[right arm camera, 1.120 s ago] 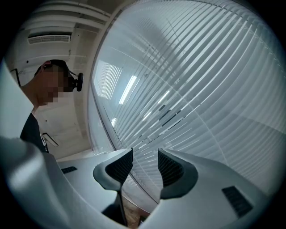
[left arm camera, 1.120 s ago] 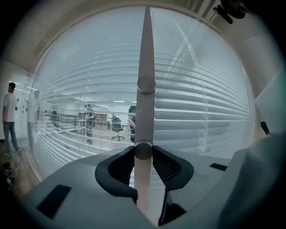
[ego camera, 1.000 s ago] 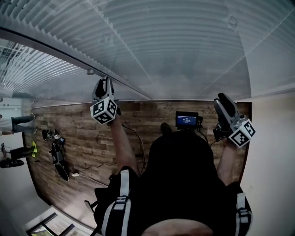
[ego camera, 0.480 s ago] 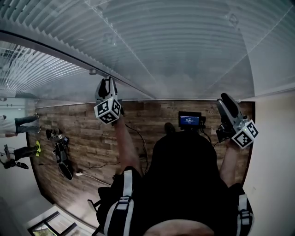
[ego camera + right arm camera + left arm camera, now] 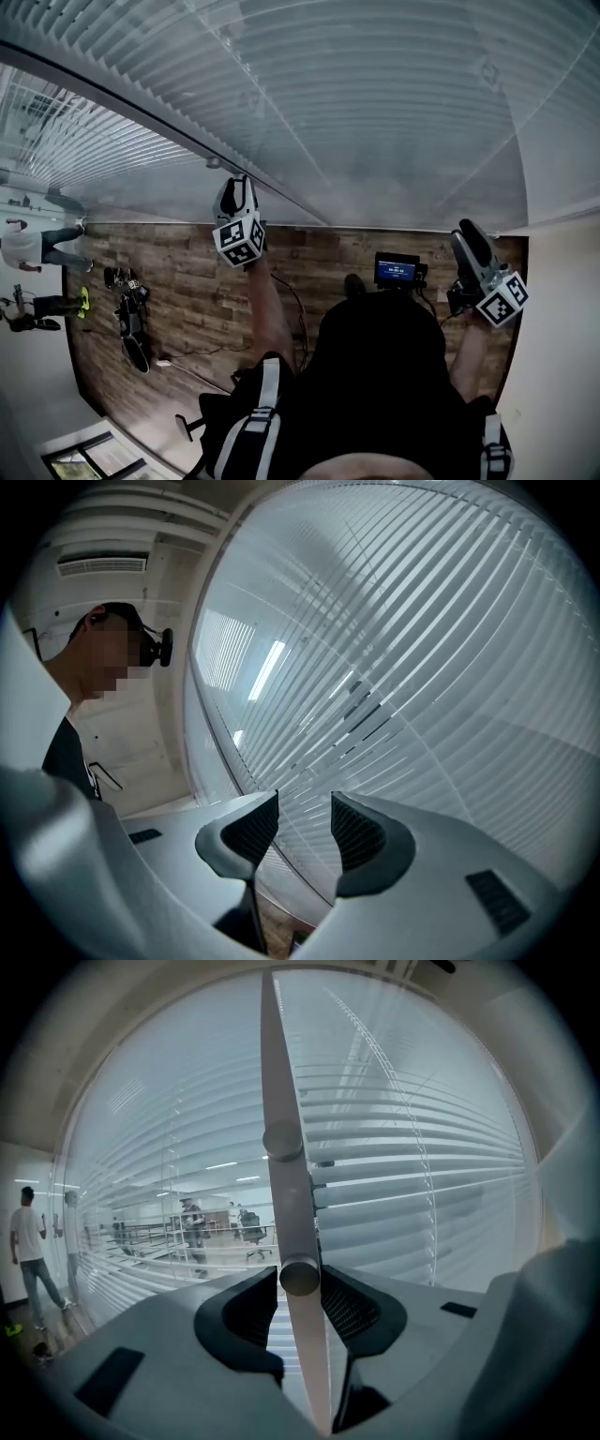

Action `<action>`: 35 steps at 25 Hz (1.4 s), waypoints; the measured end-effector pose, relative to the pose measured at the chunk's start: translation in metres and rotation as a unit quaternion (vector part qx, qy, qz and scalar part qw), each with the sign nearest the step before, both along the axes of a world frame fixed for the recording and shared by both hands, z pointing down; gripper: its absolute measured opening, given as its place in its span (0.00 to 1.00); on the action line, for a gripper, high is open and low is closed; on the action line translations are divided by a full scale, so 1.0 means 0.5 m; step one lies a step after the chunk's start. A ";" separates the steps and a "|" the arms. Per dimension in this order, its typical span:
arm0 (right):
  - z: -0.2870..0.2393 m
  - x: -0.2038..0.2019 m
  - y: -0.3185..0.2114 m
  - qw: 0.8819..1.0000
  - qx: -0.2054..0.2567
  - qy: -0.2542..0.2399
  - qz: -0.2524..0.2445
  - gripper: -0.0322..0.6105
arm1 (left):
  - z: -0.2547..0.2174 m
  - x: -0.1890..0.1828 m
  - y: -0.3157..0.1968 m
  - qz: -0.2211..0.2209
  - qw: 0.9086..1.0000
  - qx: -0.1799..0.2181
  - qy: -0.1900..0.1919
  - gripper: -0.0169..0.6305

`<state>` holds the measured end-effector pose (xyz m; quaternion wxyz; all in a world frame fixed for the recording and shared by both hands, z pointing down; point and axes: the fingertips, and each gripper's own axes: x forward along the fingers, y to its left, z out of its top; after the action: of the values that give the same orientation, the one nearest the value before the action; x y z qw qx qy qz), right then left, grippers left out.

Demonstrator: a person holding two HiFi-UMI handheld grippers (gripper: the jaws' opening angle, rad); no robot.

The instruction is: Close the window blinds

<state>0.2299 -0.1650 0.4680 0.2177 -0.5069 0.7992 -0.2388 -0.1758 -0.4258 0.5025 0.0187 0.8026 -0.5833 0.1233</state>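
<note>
The white slatted window blinds (image 5: 375, 112) fill the wall ahead of me. In the left gripper view the slats (image 5: 422, 1166) at the left stand partly open, with an office showing through. A grey tilt wand (image 5: 281, 1147) hangs down the middle of that view. My left gripper (image 5: 237, 185) (image 5: 300, 1283) is raised to the blinds and shut on that wand, whose round end sits between the pads. My right gripper (image 5: 466, 232) (image 5: 302, 822) hangs open by the right-hand blinds (image 5: 422, 667), with nothing between its fingers.
Below me is a wooden floor (image 5: 187, 281) with cables, a black device with a lit screen (image 5: 396, 270) and dark gear (image 5: 131, 319) at the left. People (image 5: 23, 248) stand at the far left. A pale wall (image 5: 562, 328) bounds the right.
In the head view both grippers sit a little lower and further right than a second ago. The left gripper still holds the wand and the right stays open.
</note>
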 end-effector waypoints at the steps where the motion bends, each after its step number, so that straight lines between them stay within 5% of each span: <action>1: 0.004 0.003 0.003 1.000 -0.001 -0.002 0.001 0.32 | 0.001 -0.001 0.005 -0.001 1.000 0.001 0.009 0.24; 8: 0.035 0.013 -0.004 1.000 -0.006 -0.015 -0.011 0.32 | -0.001 0.017 0.073 0.016 0.993 -0.007 0.118 0.24; 17: 0.058 0.001 -0.037 0.996 -0.027 -0.044 -0.070 0.32 | -0.002 0.043 0.213 0.050 0.965 -0.039 0.256 0.24; 27: 0.190 -0.026 -0.020 0.984 -0.081 -0.044 -0.153 0.32 | -0.005 0.089 0.414 0.078 0.973 -0.033 0.215 0.20; 35: 0.126 -0.030 0.016 0.990 -0.090 -0.046 -0.096 0.32 | -0.118 0.067 0.495 0.138 0.941 0.017 0.309 0.12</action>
<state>0.2147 -0.1572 0.5310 0.1838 -0.4343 0.8084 -0.3523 -0.1424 -0.1784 0.4433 0.1672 0.8741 -0.4344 -0.1389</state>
